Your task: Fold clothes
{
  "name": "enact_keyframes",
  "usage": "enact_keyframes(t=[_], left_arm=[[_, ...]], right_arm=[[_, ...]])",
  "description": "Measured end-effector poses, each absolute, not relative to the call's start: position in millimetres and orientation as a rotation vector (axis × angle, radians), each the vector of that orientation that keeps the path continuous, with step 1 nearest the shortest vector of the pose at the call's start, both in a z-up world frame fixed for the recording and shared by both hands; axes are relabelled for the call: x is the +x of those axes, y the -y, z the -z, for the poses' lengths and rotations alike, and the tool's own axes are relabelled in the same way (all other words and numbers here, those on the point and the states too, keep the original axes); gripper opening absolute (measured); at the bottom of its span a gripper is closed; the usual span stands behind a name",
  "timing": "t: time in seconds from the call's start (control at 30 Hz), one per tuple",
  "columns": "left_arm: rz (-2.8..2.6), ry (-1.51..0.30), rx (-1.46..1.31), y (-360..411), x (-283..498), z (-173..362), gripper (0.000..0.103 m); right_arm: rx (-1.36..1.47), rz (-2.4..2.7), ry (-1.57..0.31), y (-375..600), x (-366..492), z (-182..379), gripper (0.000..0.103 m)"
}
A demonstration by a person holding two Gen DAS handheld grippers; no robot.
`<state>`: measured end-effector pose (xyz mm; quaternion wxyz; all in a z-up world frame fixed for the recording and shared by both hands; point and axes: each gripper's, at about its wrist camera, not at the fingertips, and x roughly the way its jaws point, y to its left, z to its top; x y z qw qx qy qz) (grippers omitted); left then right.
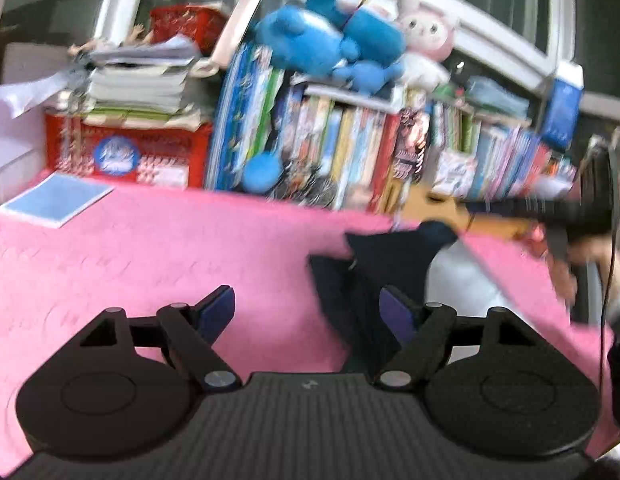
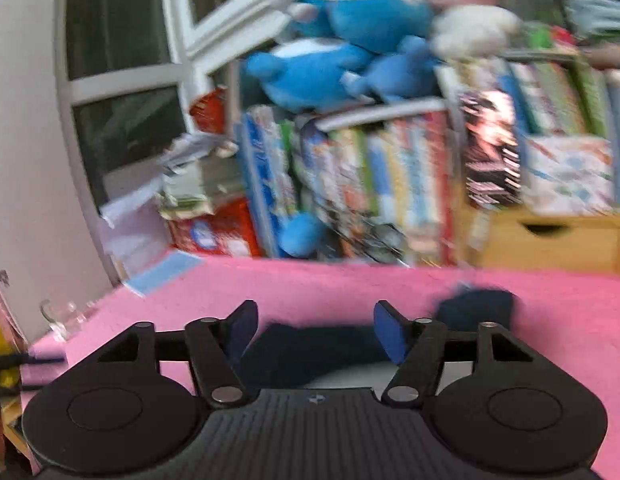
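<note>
A dark navy garment [image 1: 374,276] with a white part [image 1: 458,284] lies rumpled on the pink cloth-covered table [image 1: 150,248], right of centre in the left wrist view. My left gripper [image 1: 308,312] is open; its right finger [image 1: 398,312] stands in front of the garment's edge and nothing is pinched. In the right wrist view the same dark garment [image 2: 306,356] lies below and between the wide-apart fingers of my open right gripper [image 2: 316,332], whose pads do not press on it. A further dark fold [image 2: 474,312] lies just right of them. Both views are motion-blurred.
Along the table's back stand a row of books [image 1: 350,148], a red crate [image 1: 126,156] under stacked papers, blue plush toys [image 1: 330,40] and a wooden drawer box [image 2: 550,240]. A blue notebook [image 1: 58,200] lies back left. A person's hand [image 1: 570,276] shows at the right edge.
</note>
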<state>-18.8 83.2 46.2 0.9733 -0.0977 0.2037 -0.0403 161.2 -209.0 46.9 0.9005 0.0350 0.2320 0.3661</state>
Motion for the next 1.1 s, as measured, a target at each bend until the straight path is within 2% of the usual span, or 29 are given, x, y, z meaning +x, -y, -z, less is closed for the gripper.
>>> enact_keyframes(t=[0.1, 0.2, 0.4, 0.43, 0.5, 0.57, 0.63, 0.7, 0.83, 0.87, 0.9, 0.93, 1.03, 1.1], left_arm=[[0.170, -0.408, -0.188, -67, 8, -57, 0.081], [0.261, -0.444, -0.157, -24, 40, -53, 0.080], [0.319, -0.413, 0.145, 73, 65, -37, 0.080], [0.299, -0.443, 0.187, 79, 72, -29, 0.080], [0.261, -0.517, 0.230, 77, 82, -10, 0.077], [0.261, -0.535, 0.254, 69, 84, 3, 0.077], [0.249, -0.527, 0.293, 64, 79, 8, 0.078], [0.227, -0.529, 0.297, 61, 78, 12, 0.078], [0.236, -0.556, 0.239, 55, 85, 12, 0.078], [0.234, -0.556, 0.246, 57, 84, 13, 0.078], [0.233, -0.555, 0.250, 58, 83, 13, 0.078], [0.233, -0.555, 0.250, 59, 83, 13, 0.078], [0.232, -0.555, 0.252, 61, 83, 14, 0.078], [0.231, -0.554, 0.254, 62, 83, 14, 0.079]], right_arm=[[0.094, -0.681, -0.561, 243, 163, -22, 0.054], [0.166, -0.618, -0.606, 271, 164, 1, 0.053], [0.390, -0.607, -0.725, 295, 198, 26, 0.053], [0.437, -0.616, -0.752, 297, 206, 32, 0.054], [0.531, -0.647, -0.805, 294, 228, 42, 0.075], [0.574, -0.655, -0.825, 286, 246, 49, 0.076], [0.586, -0.648, -0.829, 278, 261, 50, 0.054], [0.588, -0.634, -0.842, 269, 276, 47, 0.045], [0.581, -0.609, -0.860, 263, 300, 37, 0.039], [0.586, -0.591, -0.851, 266, 305, 34, 0.032], [0.598, -0.539, -0.829, 271, 312, 30, 0.019], [0.614, -0.502, -0.818, 275, 318, 27, 0.014], [0.630, -0.466, -0.846, 275, 348, 33, 0.011], [0.616, -0.432, -0.825, 273, 353, 31, 0.014]])
